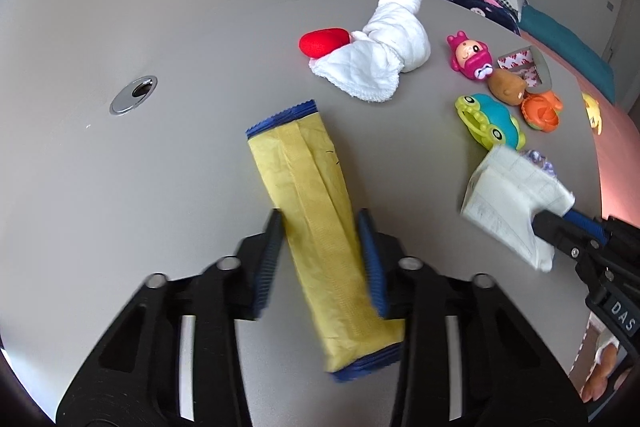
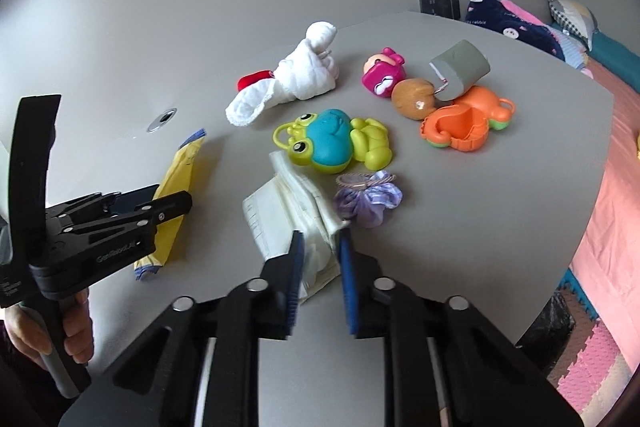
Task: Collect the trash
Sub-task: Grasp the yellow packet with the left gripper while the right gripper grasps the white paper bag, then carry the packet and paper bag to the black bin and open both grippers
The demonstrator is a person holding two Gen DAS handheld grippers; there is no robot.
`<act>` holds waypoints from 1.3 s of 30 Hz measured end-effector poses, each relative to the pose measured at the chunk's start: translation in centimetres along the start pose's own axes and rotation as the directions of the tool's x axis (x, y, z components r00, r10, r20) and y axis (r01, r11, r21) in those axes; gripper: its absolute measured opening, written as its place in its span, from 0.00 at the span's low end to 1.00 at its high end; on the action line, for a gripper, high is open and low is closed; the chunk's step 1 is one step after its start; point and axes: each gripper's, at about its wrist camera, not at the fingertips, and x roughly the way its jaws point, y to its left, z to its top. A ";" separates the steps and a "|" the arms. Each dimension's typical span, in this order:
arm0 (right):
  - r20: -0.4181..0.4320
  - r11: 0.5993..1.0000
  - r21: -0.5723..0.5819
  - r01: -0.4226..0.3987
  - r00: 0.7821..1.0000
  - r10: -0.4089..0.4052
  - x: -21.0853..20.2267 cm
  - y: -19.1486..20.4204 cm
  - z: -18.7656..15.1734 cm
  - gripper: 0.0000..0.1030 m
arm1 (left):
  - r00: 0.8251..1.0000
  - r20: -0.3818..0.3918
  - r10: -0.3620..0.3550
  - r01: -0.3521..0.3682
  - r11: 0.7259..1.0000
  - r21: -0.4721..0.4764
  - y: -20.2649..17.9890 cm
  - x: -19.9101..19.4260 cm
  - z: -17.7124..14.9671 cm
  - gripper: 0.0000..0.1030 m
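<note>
A long yellow wrapper [image 1: 304,179] with blue crimped ends lies on the grey table [image 1: 160,187]. My left gripper [image 1: 320,223] is shut on its middle, one blue pad against each long edge. The right wrist view shows the same wrapper [image 2: 180,171] in the left gripper [image 2: 176,205], with a hand on the handle below. A crumpled white folded paper [image 2: 276,211] lies in front of my right gripper [image 2: 322,241], which is shut on its near corner. In the left wrist view the right gripper [image 1: 540,223] pinches that paper [image 1: 508,195] at the right.
Behind the paper lie a green and blue frog toy [image 2: 332,143], a purple scrunchie [image 2: 368,199], an orange toy [image 2: 464,127], a pink figure [image 2: 382,71], a brown toy [image 2: 414,99] and a white cloth [image 2: 304,75]. A metal grommet [image 1: 134,94] sits far left. The table ends at the right.
</note>
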 end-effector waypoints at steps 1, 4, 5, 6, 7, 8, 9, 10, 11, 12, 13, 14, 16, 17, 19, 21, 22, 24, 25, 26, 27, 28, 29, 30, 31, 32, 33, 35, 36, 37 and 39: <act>-0.003 1.000 -0.001 -0.008 1.000 0.008 0.0 0.1 -0.1 0.04 | 1.000 -0.003 -0.001 0.001 1.000 -0.007 0.0 0.0 0.1 0.27; 0.006 1.000 0.000 -0.018 1.000 0.018 -0.5 0.3 -0.1 0.03 | 0.999 -0.007 -0.034 0.033 0.999 -0.033 0.1 0.0 0.4 0.19; 0.011 1.000 -0.004 -0.017 1.000 0.017 -0.8 0.4 -0.1 0.03 | 0.999 -0.006 -0.046 0.046 0.998 -0.041 0.2 -0.1 0.4 0.18; 0.017 1.000 -0.006 -0.016 1.000 0.016 -1.1 0.5 -0.1 0.03 | 0.999 -0.002 -0.054 0.054 0.998 -0.044 0.2 -0.2 0.3 0.18; 0.023 1.000 -0.007 -0.015 1.000 0.016 -1.3 0.5 0.0 0.03 | 0.998 0.001 -0.060 0.060 0.997 -0.046 0.2 -0.3 0.3 0.18; 0.029 1.000 -0.006 -0.014 0.999 0.014 -1.6 0.5 0.0 0.03 | 0.998 0.005 -0.064 0.064 0.997 -0.045 0.1 -0.4 0.3 0.17; 0.039 1.000 -0.004 -0.011 0.999 0.011 -2.0 0.4 0.0 0.03 | 0.998 0.011 -0.064 0.064 0.997 -0.038 -0.1 -0.6 0.3 0.18; 0.045 1.000 -0.003 -0.010 0.999 0.010 -2.3 0.3 0.1 0.03 | 0.998 0.021 -0.065 0.066 0.997 -0.031 -0.3 -0.9 0.3 0.17; 0.052 1.000 -0.001 -0.009 0.999 0.009 -2.6 0.2 0.2 0.03 | 0.997 0.028 -0.067 0.068 0.997 -0.028 -0.4 -1.2 0.4 0.17; 0.060 1.000 0.003 -0.006 0.998 0.006 -3.0 0.1 0.2 0.03 | 0.996 0.042 -0.074 0.075 0.997 -0.023 -0.7 -1.7 0.5 0.17; 0.070 1.000 0.007 -0.001 0.998 0.001 -3.5 -0.1 0.2 0.03 | 0.996 0.049 -0.078 0.079 0.997 -0.019 -0.9 -1.9 0.6 0.17; 0.079 1.000 0.011 0.003 0.997 -0.004 -3.9 -0.2 0.3 0.03 | 0.995 0.056 -0.081 0.082 0.996 -0.014 -1.1 -2.3 0.7 0.17; 0.101 1.000 0.022 0.014 0.995 -0.016 -5.0 -0.8 0.4 0.03 | 0.993 0.069 -0.094 0.095 0.995 -0.004 -1.8 -3.0 1.1 0.17; 0.110 0.999 0.027 0.020 0.994 -0.022 -5.4 -1.0 0.5 0.03 | 0.992 0.073 -0.099 0.100 0.995 0.001 -2.1 -3.2 1.3 0.17; 0.129 0.999 0.042 0.034 0.991 -0.039 -6.6 -1.8 0.6 0.03 | 0.990 0.083 -0.112 0.110 0.994 0.020 -3.2 -3.7 1.7 0.17; 0.145 0.997 0.057 0.047 0.988 -0.055 -7.5 -2.7 0.6 0.03 | 0.988 0.087 -0.128 0.125 0.991 0.038 -4.4 -4.0 2.1 0.17; 0.153 0.996 0.067 0.054 0.986 -0.064 -8.1 -3.2 0.6 0.03 | 0.987 0.089 -0.136 0.132 0.990 0.050 -5.1 -4.2 2.2 0.17; 0.164 0.994 0.084 0.067 0.983 -0.080 -9.0 -4.2 0.4 0.03 | 0.984 0.092 -0.153 0.147 0.987 0.067 -6.4 -4.4 2.4 0.18; 0.168 0.993 0.092 0.074 0.982 -0.089 -9.5 -4.8 0.4 0.03 | 0.982 0.093 -0.163 0.156 0.985 0.076 -7.0 -4.4 2.5 0.17; 0.173 0.991 0.101 0.082 0.980 -0.099 -10.0 -5.3 0.2 0.03 | 0.981 0.093 -0.168 0.160 0.984 0.083 -7.5 -4.5 2.6 0.17; 0.176 0.990 0.108 0.086 0.979 -0.104 -10.3 -5.6 0.1 0.03 | 0.980 0.095 -0.176 0.167 0.982 0.092 -8.2 -4.6 2.7 0.17; 0.179 0.989 0.117 0.093 0.977 -0.113 -10.7 -6.2 -0.1 0.03 | 0.979 0.095 -0.183 0.174 0.980 0.100 -8.8 -4.7 2.7 0.18; 0.180 0.988 0.123 0.098 0.976 -0.119 -11.0 -6.6 -0.2 0.03 | 0.977 0.094 -0.190 0.180 0.978 0.107 -9.3 -4.8 2.7 0.18; 0.183 0.985 0.134 0.105 0.975 -0.128 -11.4 -7.1 -0.4 0.03 | 0.976 0.093 -0.198 0.187 0.975 0.116 -9.9 -4.8 2.8 0.18; 0.184 0.984 0.139 0.108 0.974 -0.133 -11.7 -7.4 -0.6 0.03 | 0.975 0.091 -0.205 0.193 0.974 0.122 -10.4 -4.8 2.8 0.18; 0.185 0.983 0.146 0.113 0.973 -0.139 -12.0 -7.8 -0.7 0.03 | 0.974 0.090 -0.210 0.198 0.972 0.128 -10.9 -4.9 2.8 0.18; 0.188 0.981 0.153 0.118 0.971 -0.146 -12.3 -8.2 -0.9 0.03 | 0.972 0.089 -0.218 0.205 0.969 0.136 -11.6 -4.9 2.9 0.18; 0.191 0.977 0.167 0.129 0.968 -0.160 -12.9 -8.8 -1.2 0.03 | 0.969 0.084 -0.233 0.220 0.965 0.144 -12.4 -4.9 3.1 0.18; 0.191 0.975 0.175 0.135 0.967 -0.168 -13.2 -9.2 -1.4 0.03 | 0.967 0.082 -0.243 0.228 0.961 0.156 -13.1 -4.9 3.2 0.17; 0.192 0.973 0.183 0.142 0.965 -0.177 -13.5 -9.6 -1.6 0.03 | 0.966 0.081 -0.247 0.231 0.959 0.164 -13.7 -4.9 3.3 0.18; 0.193 0.968 0.196 0.154 0.962 -0.193 -14.1 -10.2 -2.0 0.03 | 0.962 0.075 -0.262 0.245 0.952 0.184 -14.9 -4.9 3.4 0.18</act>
